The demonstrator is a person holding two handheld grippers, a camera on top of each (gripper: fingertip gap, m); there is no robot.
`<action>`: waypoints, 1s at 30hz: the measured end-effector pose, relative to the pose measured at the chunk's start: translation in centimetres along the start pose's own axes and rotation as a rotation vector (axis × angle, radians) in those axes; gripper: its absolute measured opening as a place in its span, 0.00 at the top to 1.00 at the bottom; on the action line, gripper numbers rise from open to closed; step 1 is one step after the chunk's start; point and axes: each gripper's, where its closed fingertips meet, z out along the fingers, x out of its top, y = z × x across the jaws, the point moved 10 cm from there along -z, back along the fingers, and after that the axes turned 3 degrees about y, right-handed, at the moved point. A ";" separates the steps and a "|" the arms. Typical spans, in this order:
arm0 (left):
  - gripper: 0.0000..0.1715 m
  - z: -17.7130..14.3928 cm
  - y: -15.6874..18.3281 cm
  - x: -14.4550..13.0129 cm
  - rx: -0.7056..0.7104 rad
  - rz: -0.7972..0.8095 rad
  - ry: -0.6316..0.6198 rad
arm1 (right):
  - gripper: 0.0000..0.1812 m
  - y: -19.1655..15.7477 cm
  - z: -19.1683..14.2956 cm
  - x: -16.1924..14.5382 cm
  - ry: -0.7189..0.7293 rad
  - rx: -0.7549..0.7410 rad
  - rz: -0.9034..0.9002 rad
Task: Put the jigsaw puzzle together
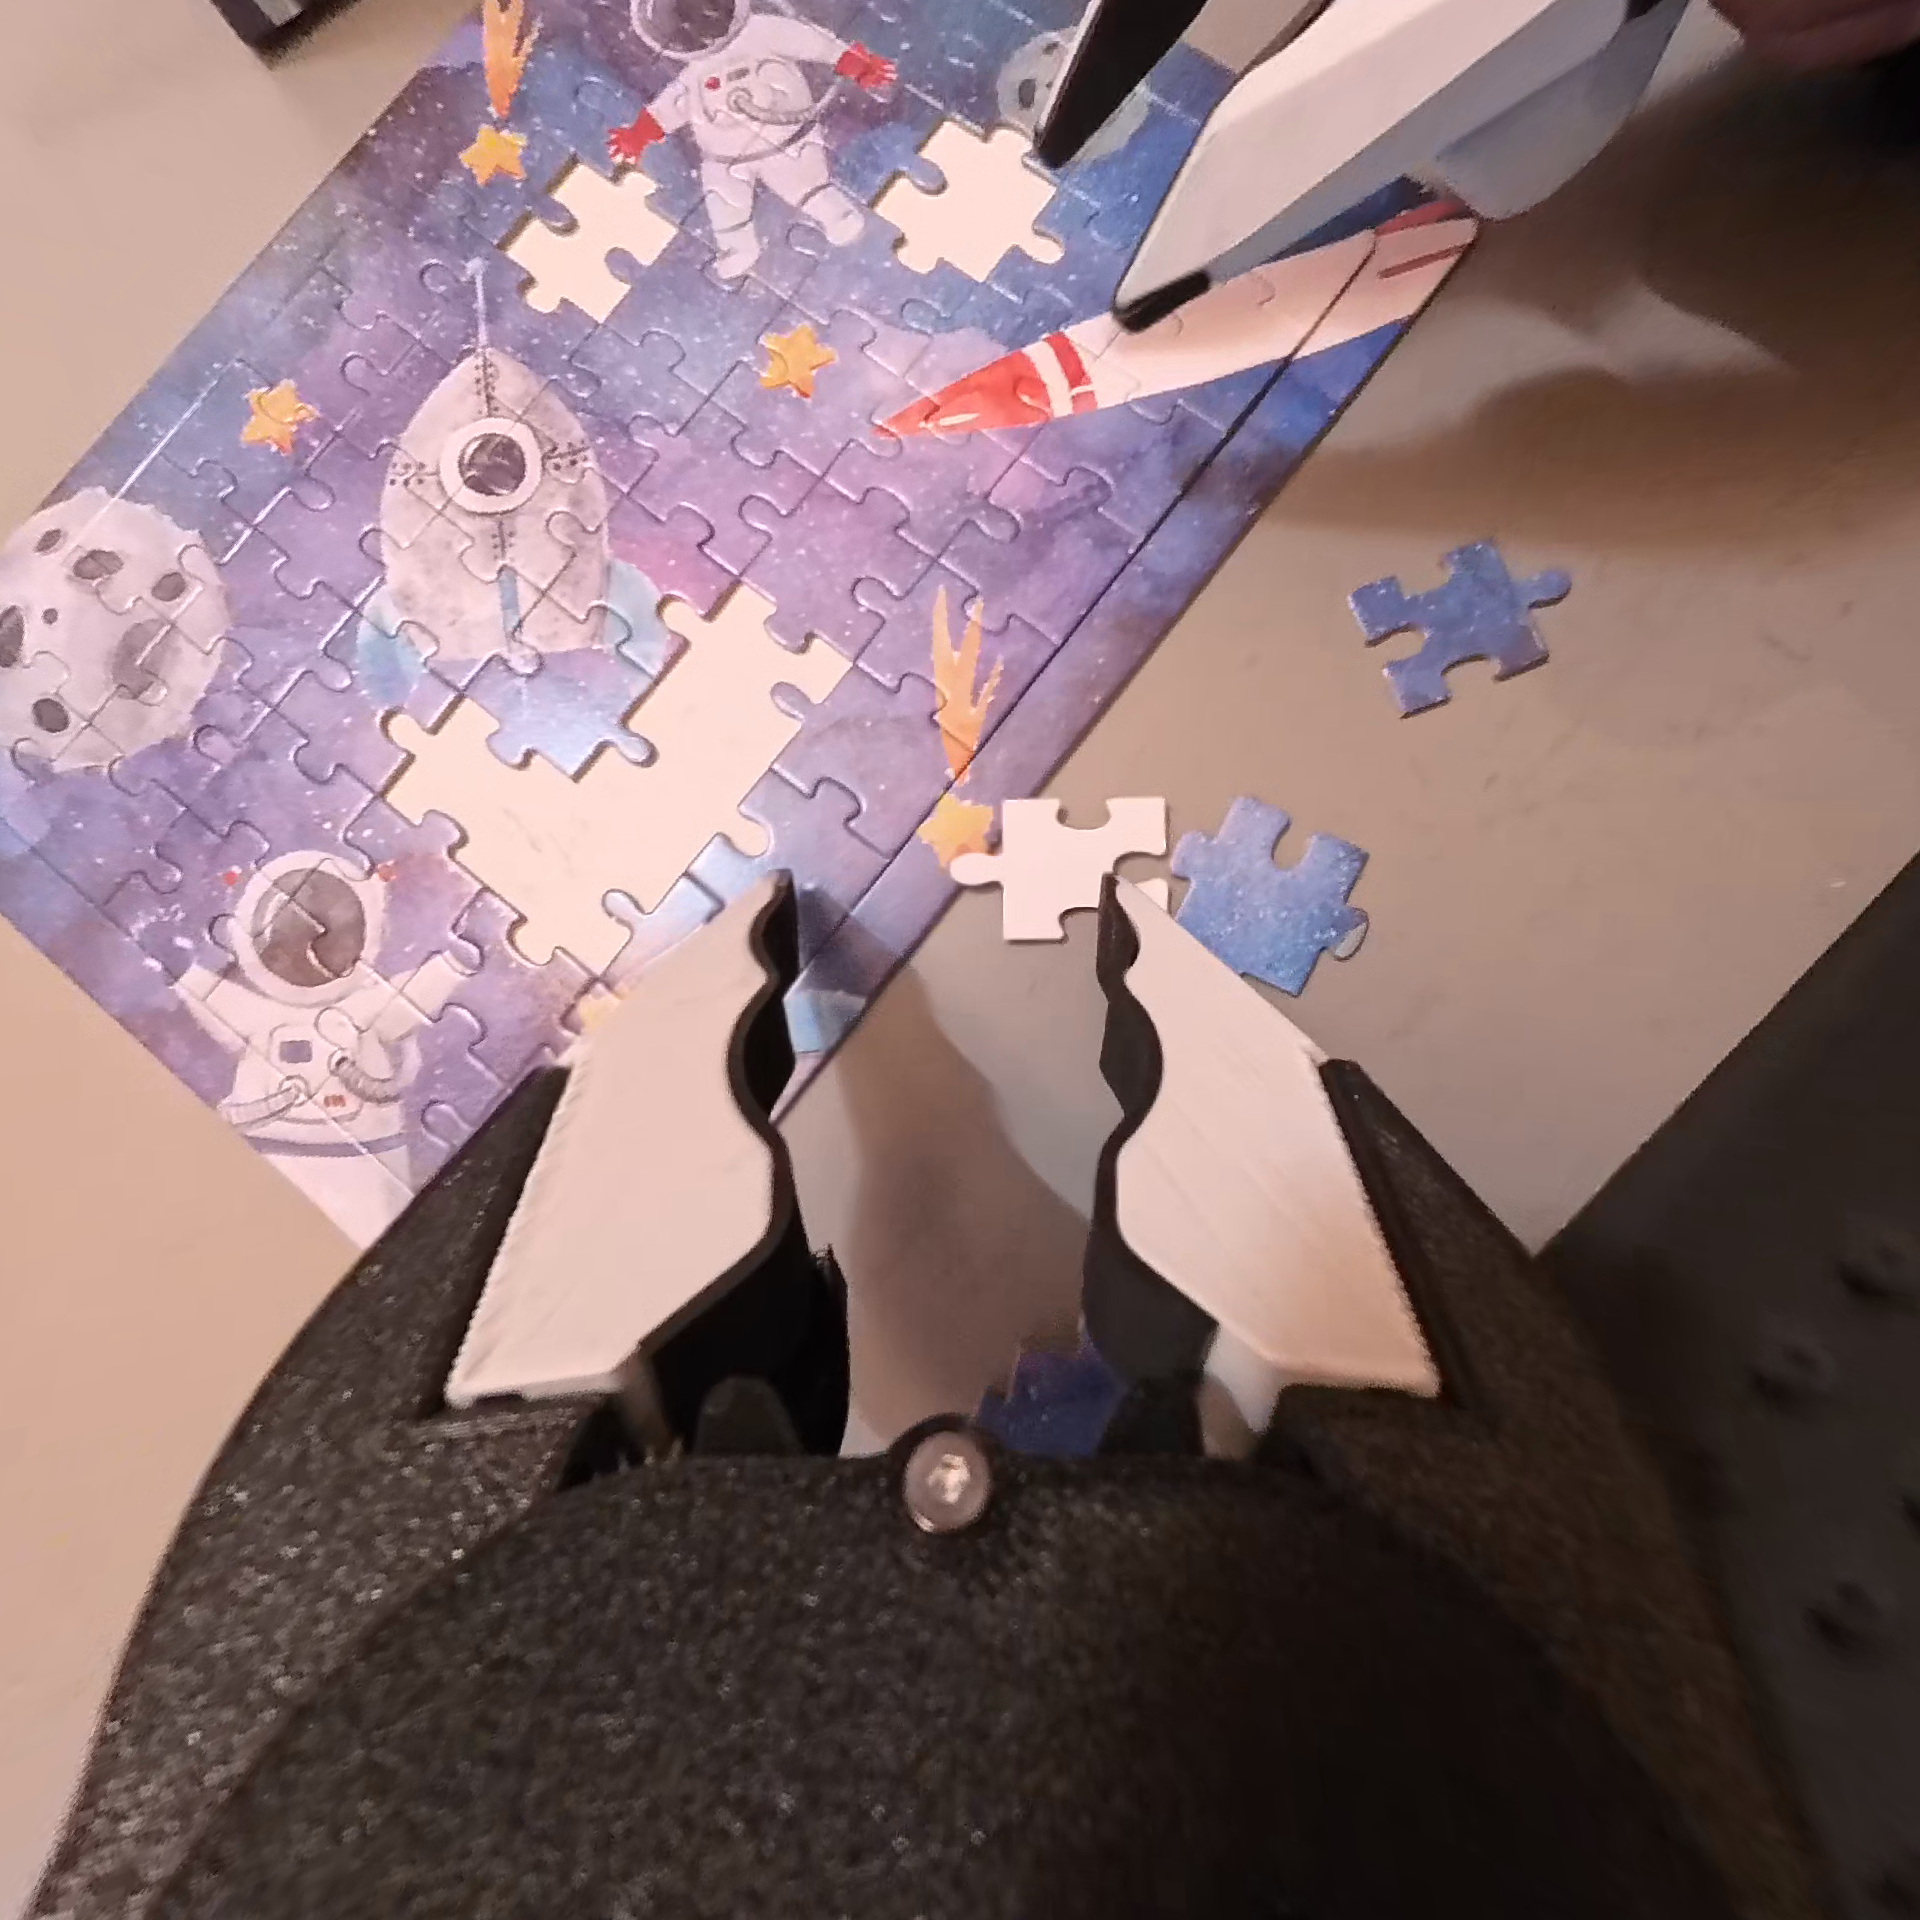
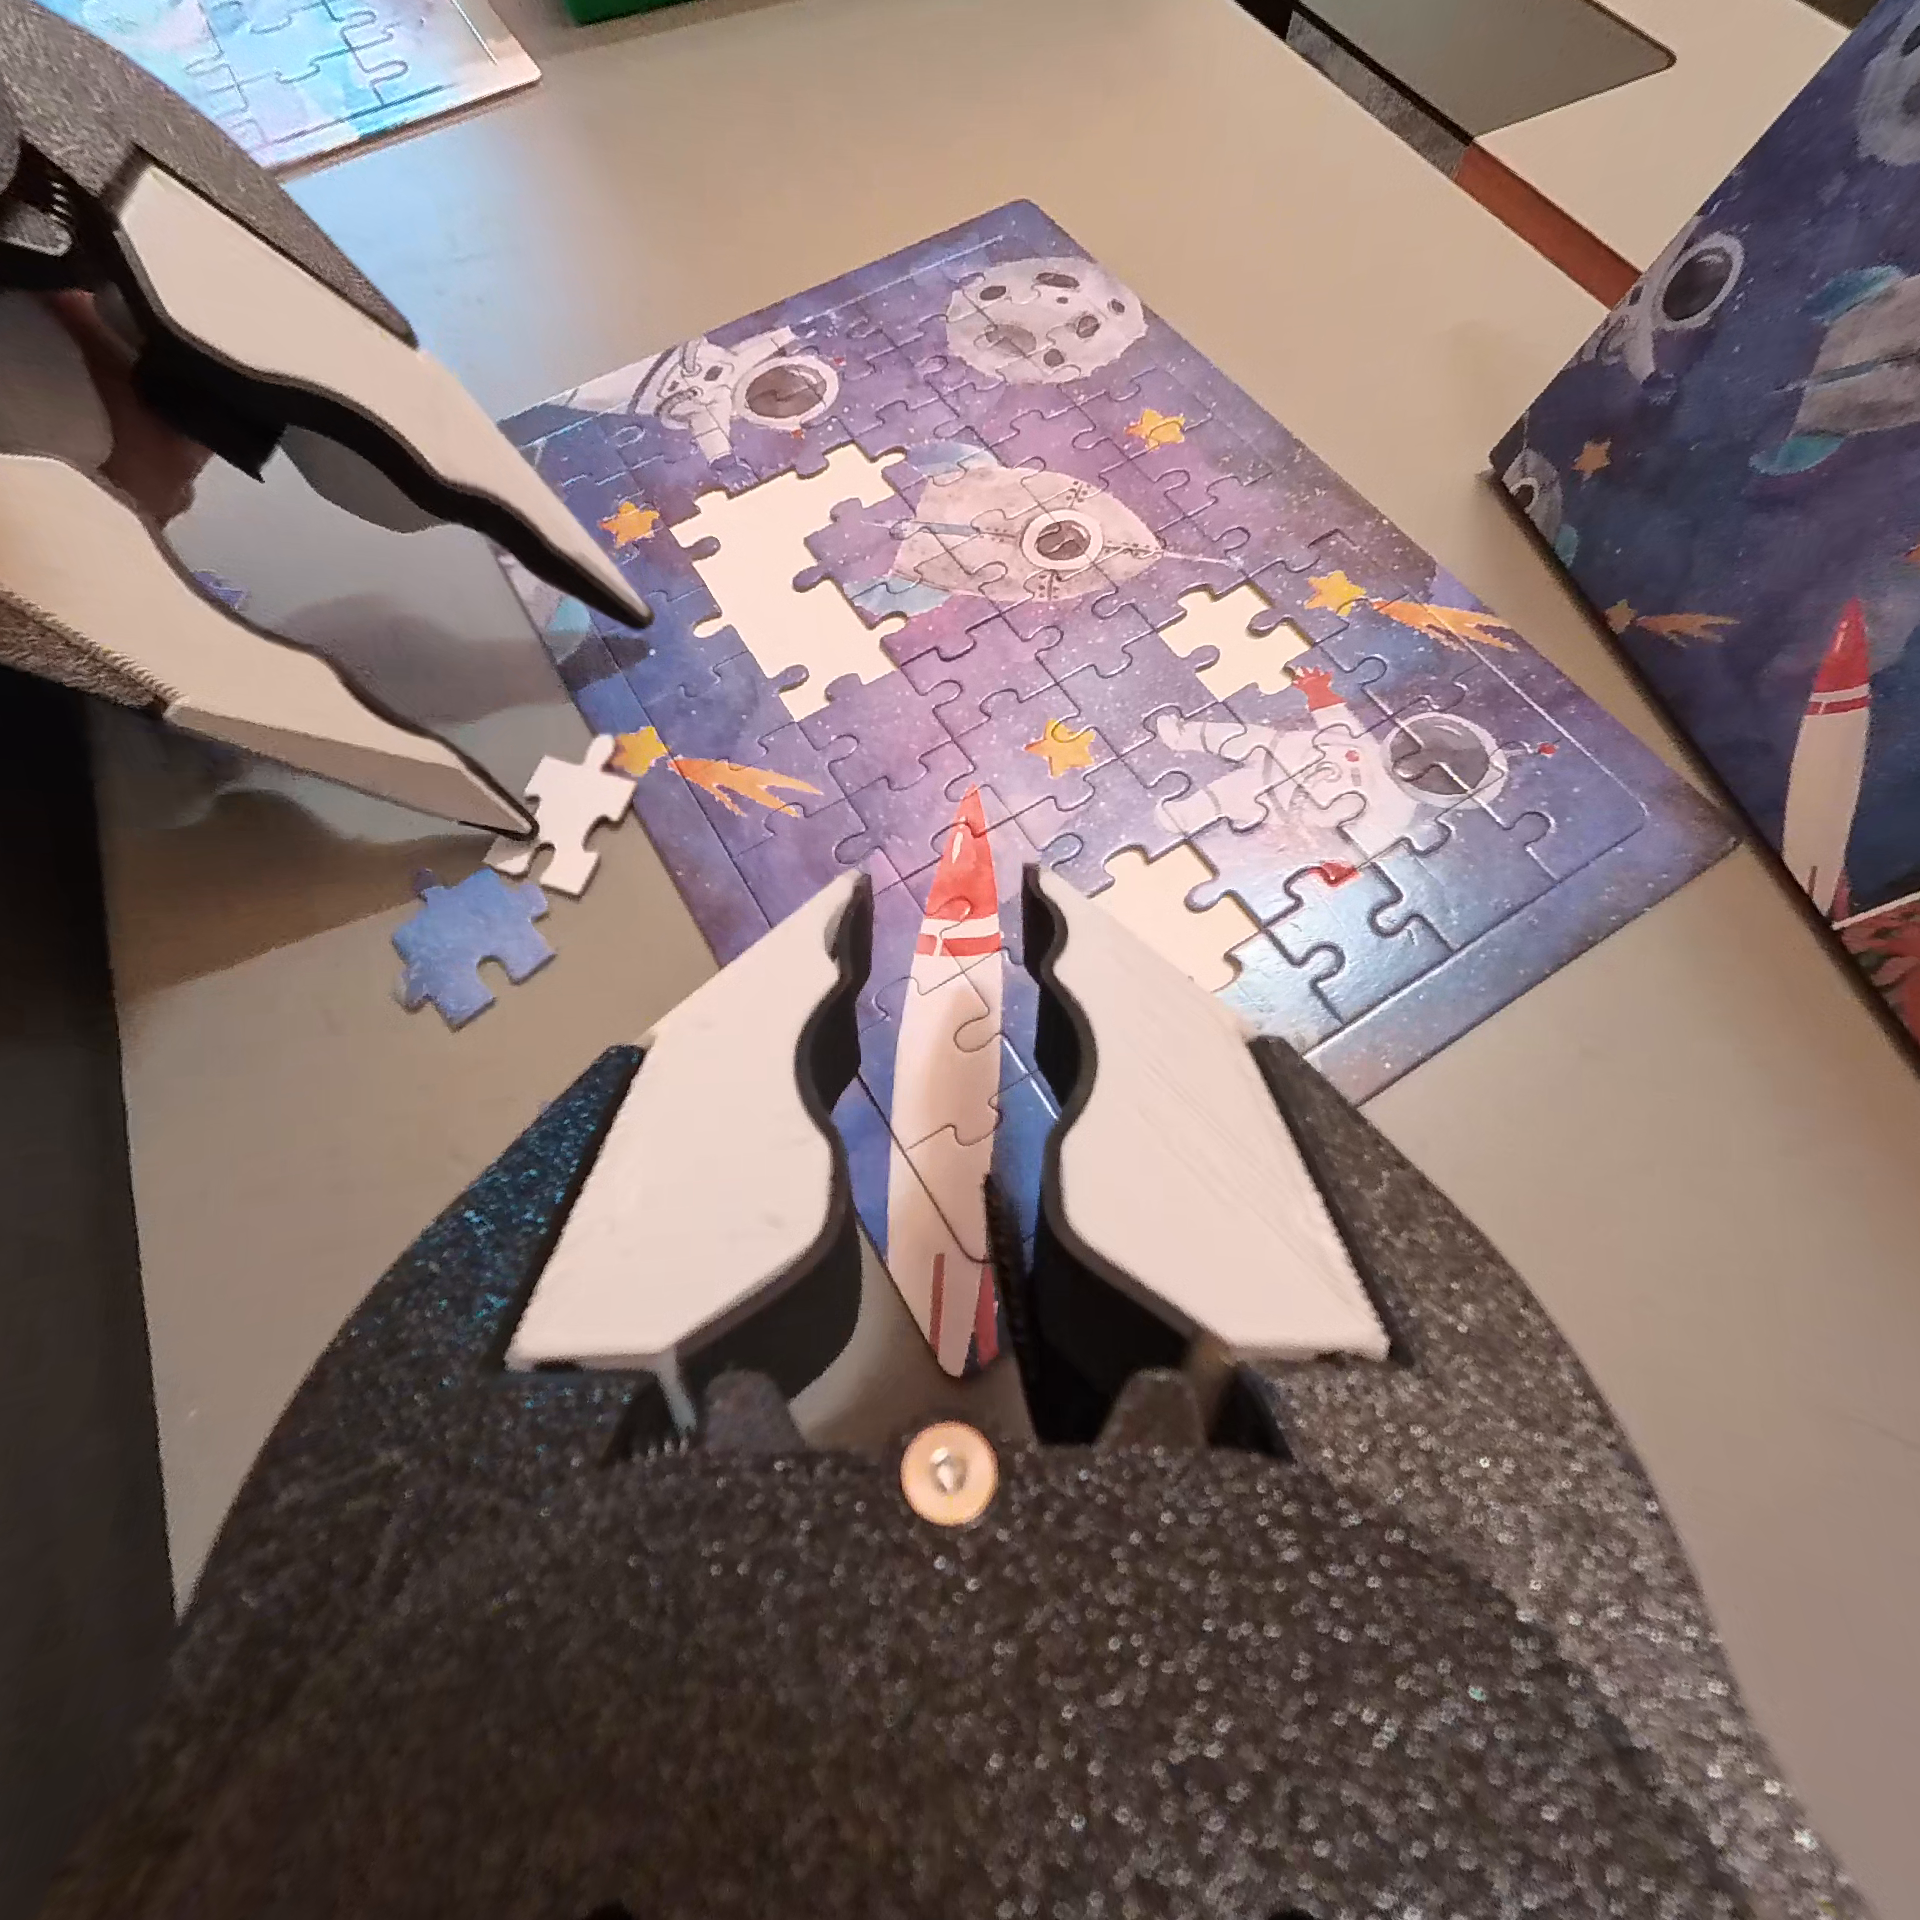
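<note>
Hovering low over the beige tabletop (image 1: 1558,883), the left gripper (image 1: 940,894) has its white fingers spread wide and holds nothing; one fingertip sits above the near edge of the space-themed cardboard jigsaw puzzle (image 1: 644,499), the other at the edge of a white, face-down puzzle piece (image 1: 1070,862) that lies on the table just beside the board. Touching that piece on its far side is a blue starry puzzle piece (image 1: 1268,904), and a second blue loose piece (image 1: 1455,634) lies farther off, apart from both. In the right wrist view, the right gripper (image 2: 940,883) is moderately open and empty, positioned over the printed red-and-white rocket (image 2: 961,997) at the puzzle's near edge; the left wrist view shows one of its fingertips low over the rocket, contact uncertain. The puzzle lies flat on the table, mostly assembled, with one large white gap (image 2: 779,592) near its centre-left and two smaller gaps (image 2: 1221,639) beyond. Further right stands a dark blue printed puzzle box (image 2: 1766,520), and another flat puzzle sheet (image 2: 343,62) lies at the far left.
</note>
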 end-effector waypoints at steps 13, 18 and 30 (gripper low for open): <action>0.65 -3.8 -1.9 -2.9 0.110 -0.072 -0.047 | 0.84 1.3 -0.9 -0.5 -0.001 -0.044 0.032; 0.64 -8.3 -8.3 -9.2 0.220 -0.258 -0.074 | 0.84 0.7 -0.3 -0.5 -0.022 -0.026 0.006; 0.79 -9.2 -9.4 -11.3 0.099 -0.243 -0.031 | 0.85 1.0 -0.1 -0.7 -0.026 -0.047 -0.001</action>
